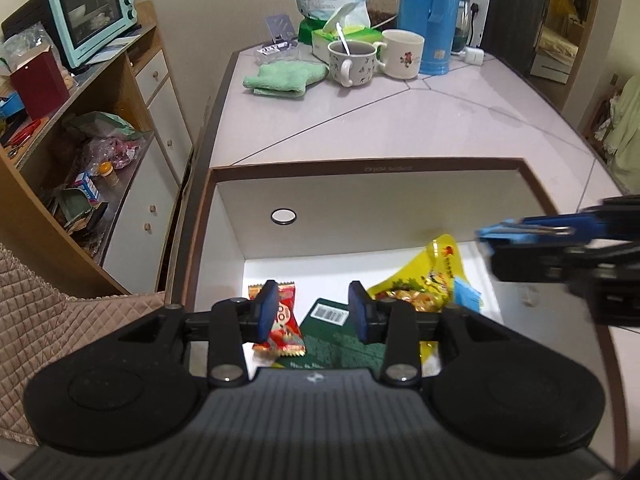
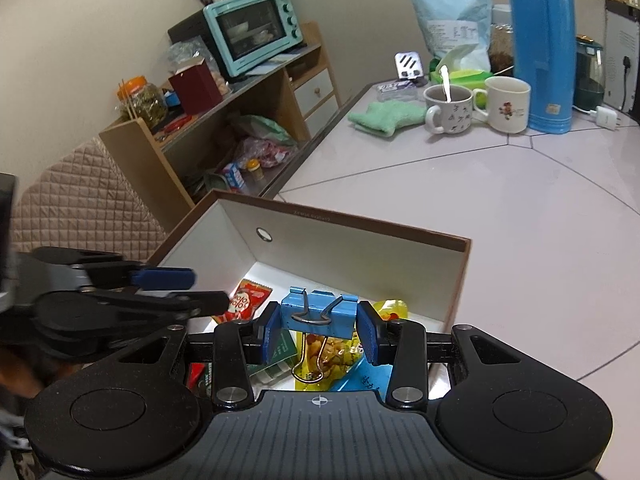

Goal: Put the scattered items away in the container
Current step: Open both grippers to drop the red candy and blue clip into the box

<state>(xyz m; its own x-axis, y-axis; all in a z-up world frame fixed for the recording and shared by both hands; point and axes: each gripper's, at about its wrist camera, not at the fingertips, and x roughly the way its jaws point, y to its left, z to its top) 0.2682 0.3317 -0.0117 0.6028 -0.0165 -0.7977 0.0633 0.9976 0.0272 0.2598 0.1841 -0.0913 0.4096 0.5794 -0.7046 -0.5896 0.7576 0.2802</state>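
Two grippers over the box. Right gripper clamps a blue binder clip btwn its pads, wire handles hanging down, just above the box interior. Left gripper is partly open w/ nothing btwn its fingers, poised above a red snack packet and green booklet lying on the box floor. Yellow snack bag leans in the right corner. Box sits on the pale table, mugs far back.

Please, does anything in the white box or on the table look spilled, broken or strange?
Nothing stands out. The red snack packet, yellow snack bag and dark green packet lie loose inside the brown-rimmed white box. The right gripper holds a blue binder clip above it.
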